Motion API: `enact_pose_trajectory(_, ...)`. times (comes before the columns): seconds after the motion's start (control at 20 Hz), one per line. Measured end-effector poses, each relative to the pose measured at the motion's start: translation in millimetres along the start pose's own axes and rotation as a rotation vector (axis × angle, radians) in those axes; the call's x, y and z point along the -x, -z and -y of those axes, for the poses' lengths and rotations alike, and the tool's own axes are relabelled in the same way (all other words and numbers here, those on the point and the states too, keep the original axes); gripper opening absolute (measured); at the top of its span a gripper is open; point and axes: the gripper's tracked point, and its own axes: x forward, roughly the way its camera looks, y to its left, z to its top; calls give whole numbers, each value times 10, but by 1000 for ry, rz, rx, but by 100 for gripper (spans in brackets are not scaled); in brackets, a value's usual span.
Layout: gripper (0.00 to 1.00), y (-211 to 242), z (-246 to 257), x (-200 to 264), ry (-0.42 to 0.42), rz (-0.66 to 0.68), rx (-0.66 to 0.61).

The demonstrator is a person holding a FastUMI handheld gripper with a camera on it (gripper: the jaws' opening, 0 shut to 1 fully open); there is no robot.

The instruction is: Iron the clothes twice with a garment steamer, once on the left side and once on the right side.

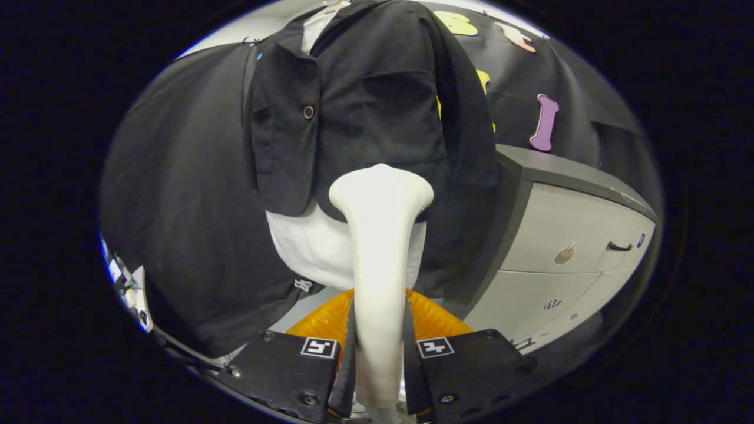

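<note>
Claw (380, 377) clamped on steamer (380, 235), both fingers pressing its smooth cream handle.

Hanging beyond: matte black jacket (365, 100) with one round button (308, 112), over white shirt (321, 244); flared steamer head touching the jacket's lower hem. Ribbed orange piece (439, 318) behind the fingers. Right: pale cabinet (571, 241), dark handle (619, 247), small unreadable stickers.

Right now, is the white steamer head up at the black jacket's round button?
No, the white steamer head, clamped in the tool, sits at the black jacket's lower hem.
</note>
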Motion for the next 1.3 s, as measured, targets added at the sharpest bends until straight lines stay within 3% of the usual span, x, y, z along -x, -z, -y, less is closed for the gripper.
enact_pose_trajectory(0.2, 36, 53, -58, 7, -13, -26, 27)
enact_pose_trajectory(0.35, 36, -214, -189, 164, -45, 44, 63)
enact_pose_trajectory(0.95, 36, -2739, -1196, 844, -236, 609, 147)
enact_pose_trajectory(1.3, 36, -3893, -1779, 954, -298, 838, 149)
